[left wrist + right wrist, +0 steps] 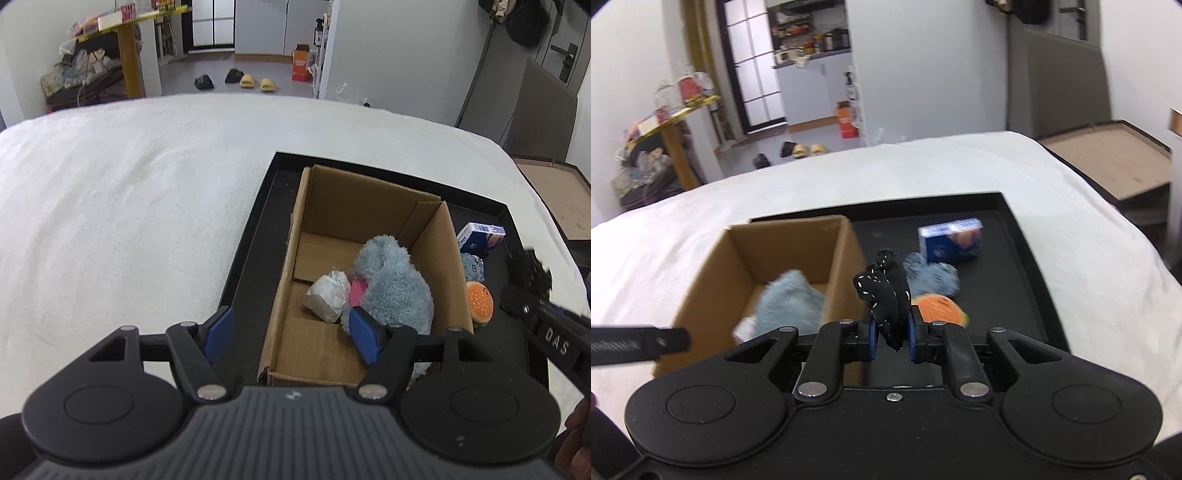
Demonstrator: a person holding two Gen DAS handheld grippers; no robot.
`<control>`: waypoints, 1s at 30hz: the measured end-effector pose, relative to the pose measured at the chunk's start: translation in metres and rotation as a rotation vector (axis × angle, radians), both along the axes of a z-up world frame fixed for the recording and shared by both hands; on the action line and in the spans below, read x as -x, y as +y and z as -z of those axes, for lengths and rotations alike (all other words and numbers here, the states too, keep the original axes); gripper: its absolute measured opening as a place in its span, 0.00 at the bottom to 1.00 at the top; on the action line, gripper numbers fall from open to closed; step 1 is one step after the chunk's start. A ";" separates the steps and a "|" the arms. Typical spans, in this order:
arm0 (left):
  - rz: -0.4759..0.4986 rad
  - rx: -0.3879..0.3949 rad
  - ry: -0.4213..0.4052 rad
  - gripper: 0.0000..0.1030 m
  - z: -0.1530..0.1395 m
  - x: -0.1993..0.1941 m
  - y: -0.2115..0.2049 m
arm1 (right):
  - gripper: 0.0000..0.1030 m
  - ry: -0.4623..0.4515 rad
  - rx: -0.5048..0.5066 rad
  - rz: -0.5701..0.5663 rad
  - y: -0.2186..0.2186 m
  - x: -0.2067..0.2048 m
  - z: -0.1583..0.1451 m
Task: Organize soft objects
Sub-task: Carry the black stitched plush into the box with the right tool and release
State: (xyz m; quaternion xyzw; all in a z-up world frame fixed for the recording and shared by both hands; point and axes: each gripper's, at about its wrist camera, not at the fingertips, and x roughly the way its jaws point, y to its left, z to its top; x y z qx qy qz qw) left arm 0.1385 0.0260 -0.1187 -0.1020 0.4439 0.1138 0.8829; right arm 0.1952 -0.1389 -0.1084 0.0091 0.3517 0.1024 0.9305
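Observation:
A cardboard box point(373, 206) point(798, 236) stands in a black tray point(258, 221) point(1015, 229) on a white bed. Inside it lie a grey-blue plush toy point(391, 284) point(790, 295) and a white crumpled wad point(328, 295). My left gripper point(291, 336) is open and empty above the box's near left wall. My right gripper point(891, 336) is shut on a black soft toy with white stitches point(886, 291) point(530, 271), held above the tray just right of the box. A burger plush point(479, 303) point(940, 307) and a small blue knitted toy point(472, 266) point(934, 277) lie on the tray.
A blue-and-white carton point(480, 236) point(951, 240) lies at the tray's far side. The white bed point(129, 203) spreads left of the tray. A brown board point(1108, 166) lies beyond the bed's right edge. Slippers point(256, 83) and a cluttered shelf point(92, 66) stand across the room.

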 end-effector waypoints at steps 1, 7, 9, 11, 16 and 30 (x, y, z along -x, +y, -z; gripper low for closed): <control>0.000 0.012 0.005 0.64 0.001 -0.001 0.002 | 0.15 -0.002 -0.003 -0.014 0.004 -0.001 -0.002; -0.004 0.046 0.019 0.61 0.006 -0.004 0.009 | 0.15 -0.003 -0.019 -0.095 0.028 -0.012 -0.011; -0.009 0.051 0.021 0.56 0.008 -0.006 0.010 | 0.16 0.006 -0.026 -0.122 0.035 -0.015 -0.013; -0.011 0.069 0.027 0.47 0.011 -0.008 0.013 | 0.16 0.010 -0.023 -0.149 0.043 -0.017 -0.014; -0.036 0.101 0.023 0.35 0.014 -0.009 0.019 | 0.16 0.012 0.012 -0.219 0.061 -0.024 -0.017; -0.058 0.128 0.014 0.20 0.019 -0.016 0.025 | 0.17 0.015 0.142 -0.459 0.108 -0.037 -0.025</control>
